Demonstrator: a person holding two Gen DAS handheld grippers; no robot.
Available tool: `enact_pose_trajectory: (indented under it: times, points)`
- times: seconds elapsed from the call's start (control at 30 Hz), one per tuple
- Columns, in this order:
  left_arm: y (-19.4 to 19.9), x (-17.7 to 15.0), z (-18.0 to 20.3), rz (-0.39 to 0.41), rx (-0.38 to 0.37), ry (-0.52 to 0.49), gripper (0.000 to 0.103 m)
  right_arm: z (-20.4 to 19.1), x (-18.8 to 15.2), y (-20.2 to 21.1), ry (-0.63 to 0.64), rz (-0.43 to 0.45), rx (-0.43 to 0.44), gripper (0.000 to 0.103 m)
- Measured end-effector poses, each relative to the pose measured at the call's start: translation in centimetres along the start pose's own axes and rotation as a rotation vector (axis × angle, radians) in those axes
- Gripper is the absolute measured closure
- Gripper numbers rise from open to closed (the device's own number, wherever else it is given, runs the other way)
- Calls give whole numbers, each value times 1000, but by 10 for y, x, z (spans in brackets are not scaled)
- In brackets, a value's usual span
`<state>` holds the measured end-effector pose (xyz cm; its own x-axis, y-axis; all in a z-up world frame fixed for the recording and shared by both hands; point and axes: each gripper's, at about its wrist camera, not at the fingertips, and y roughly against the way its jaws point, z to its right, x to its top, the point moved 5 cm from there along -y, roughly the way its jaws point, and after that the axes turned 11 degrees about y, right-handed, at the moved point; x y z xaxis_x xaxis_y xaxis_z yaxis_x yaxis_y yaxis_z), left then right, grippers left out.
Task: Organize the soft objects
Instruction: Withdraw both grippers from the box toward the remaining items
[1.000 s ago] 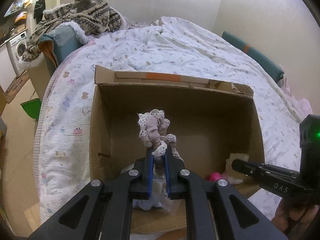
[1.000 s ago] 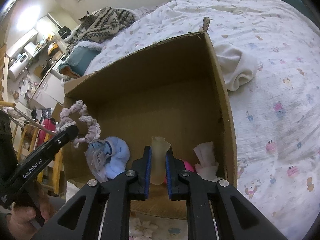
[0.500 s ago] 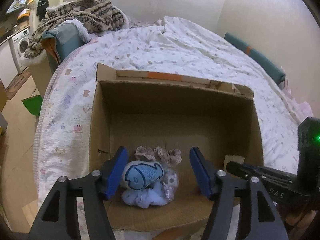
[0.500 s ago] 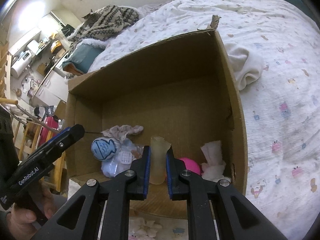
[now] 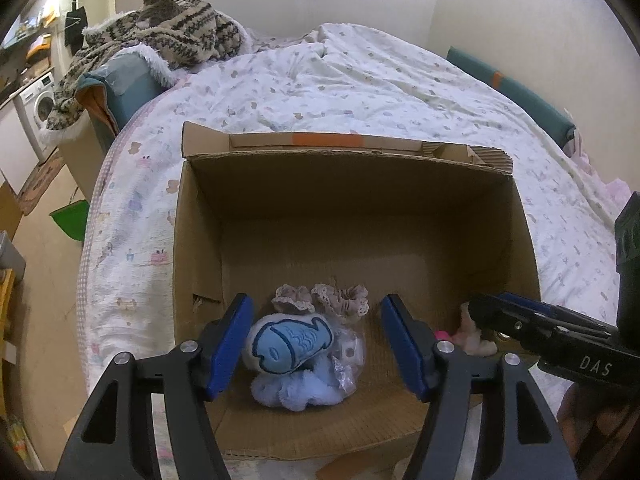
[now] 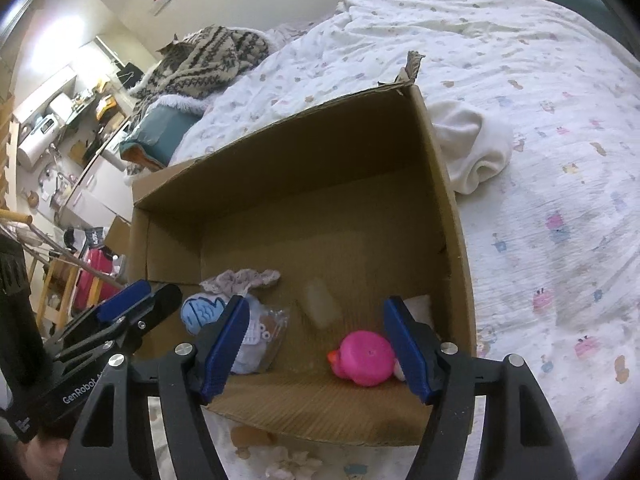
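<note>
- Left wrist view: the left gripper point(image 5: 318, 338) hangs over the near end of a cardboard box point(image 5: 200, 240) that sits on a bed point(image 5: 360, 80).
- Its blue fingers point(image 5: 230, 344) stand wide apart with nothing pressed between them.
- On the box floor under them: a white pouch with a blue fish patch point(image 5: 290, 342), resting on a pale blue fluffy cloth point(image 5: 296, 394).
- A lace-trimmed beige scrunchie point(image 5: 320, 298) lies just behind the pouch, toward the far wall of the box.
- The right gripper point(image 5: 504, 318) reaches in over the box's right corner, near a pale cloth scrap point(image 5: 470, 328).
- A patterned blanket point(image 5: 160, 32) is heaped at the head of the bed, well away from the box.
- Right wrist view: the right gripper point(image 6: 316, 346) is over the box point(image 6: 444, 184), its fingers point(image 6: 406, 350) spreading, nothing held.
- A translucent soft block point(image 6: 320, 306) lies loose on the box floor between the fingers, touching neither.
- A pink rubber duck point(image 6: 364, 356) sits by the box's right wall; the fish pouch point(image 6: 200, 314) and scrunchie point(image 6: 240, 278) lie toward its left wall.
- The left gripper point(image 6: 148, 298) shows at the box's left edge.
- A white towel point(image 6: 472, 148) lies on the bed just outside the box's right wall.
</note>
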<state>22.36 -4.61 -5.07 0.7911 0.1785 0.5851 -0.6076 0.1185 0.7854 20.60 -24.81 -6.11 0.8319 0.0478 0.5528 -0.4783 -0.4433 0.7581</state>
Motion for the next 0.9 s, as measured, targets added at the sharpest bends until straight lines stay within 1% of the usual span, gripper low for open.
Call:
enact_pose_trajectory:
  times: [0.3, 0.57, 0.73, 0.9]
  points:
    - [0, 0, 0, 4, 3, -5, 39, -2, 1, 0, 6, -4, -2, 30]
    - [2, -7, -6, 7, 24, -21, 39, -5, 1, 7, -2, 11, -3, 30]
    - [17, -9, -12, 16, 18, -2, 39, -5, -2, 14, -21, 13, 1, 30]
    - [29, -13, -18, 44, 60, -29, 39, -7, -12, 23, -41, 7, 7, 30]
